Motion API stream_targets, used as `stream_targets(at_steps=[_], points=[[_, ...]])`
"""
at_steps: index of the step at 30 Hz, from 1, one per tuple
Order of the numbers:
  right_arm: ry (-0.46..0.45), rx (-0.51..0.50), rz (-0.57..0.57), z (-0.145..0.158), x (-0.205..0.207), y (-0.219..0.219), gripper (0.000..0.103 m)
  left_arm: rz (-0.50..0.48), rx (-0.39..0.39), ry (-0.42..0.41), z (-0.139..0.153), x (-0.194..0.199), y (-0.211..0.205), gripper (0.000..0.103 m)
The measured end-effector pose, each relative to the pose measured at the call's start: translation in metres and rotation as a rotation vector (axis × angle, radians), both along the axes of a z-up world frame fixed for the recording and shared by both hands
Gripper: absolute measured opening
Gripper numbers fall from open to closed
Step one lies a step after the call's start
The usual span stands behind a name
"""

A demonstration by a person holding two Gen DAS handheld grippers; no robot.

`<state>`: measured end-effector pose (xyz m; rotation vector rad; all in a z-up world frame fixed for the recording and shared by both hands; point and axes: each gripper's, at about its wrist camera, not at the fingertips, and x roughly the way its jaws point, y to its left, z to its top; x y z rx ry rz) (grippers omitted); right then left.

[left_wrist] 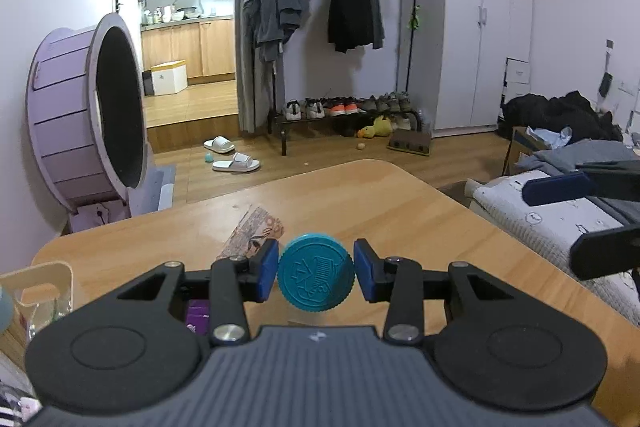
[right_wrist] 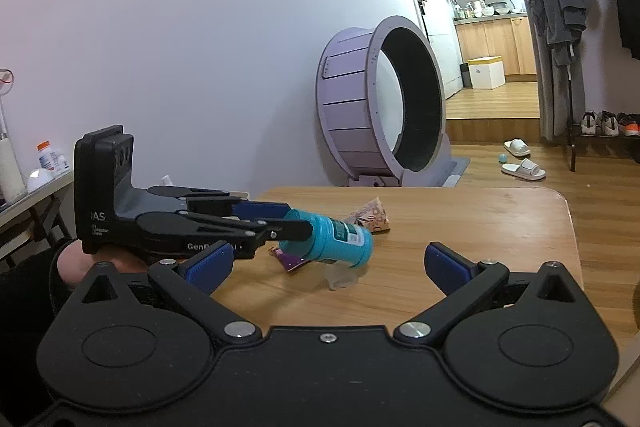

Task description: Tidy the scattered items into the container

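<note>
My left gripper is shut on a teal bottle, gripping it at the cap end, held a little above the wooden table. In the right wrist view the left gripper holds the teal bottle lying sideways over the table. My right gripper is open and empty, just in front of the bottle. A patterned packet lies on the table beyond the bottle; it also shows in the right wrist view. A purple packet lies under the bottle. A cream container stands at the left.
A small clear cap lies on the table near the bottle. A purple cat wheel stands on the floor left of the table. A bed is at the right, where my right gripper's fingers show. Slippers lie on the floor.
</note>
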<state>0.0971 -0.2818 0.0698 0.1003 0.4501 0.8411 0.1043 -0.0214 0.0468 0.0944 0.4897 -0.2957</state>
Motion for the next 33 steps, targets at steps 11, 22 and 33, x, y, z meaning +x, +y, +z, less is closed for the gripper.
stream_targets(at_steps=[11, 22, 33], points=[[0.003, 0.009, 0.006, 0.001, 0.004, -0.001, 0.103, 0.004, 0.023, -0.011, 0.027, -0.042, 0.022, 0.02], [0.01, 0.003, 0.053, 0.0, -0.002, 0.007, 0.103, 0.036, -0.019, 0.038, 0.007, -0.071, 0.048, 0.025], [0.022, -0.044, 0.214, -0.004, -0.022, 0.036, 0.103, 0.1, -0.069, 0.088, 0.006, -0.12, 0.073, 0.051]])
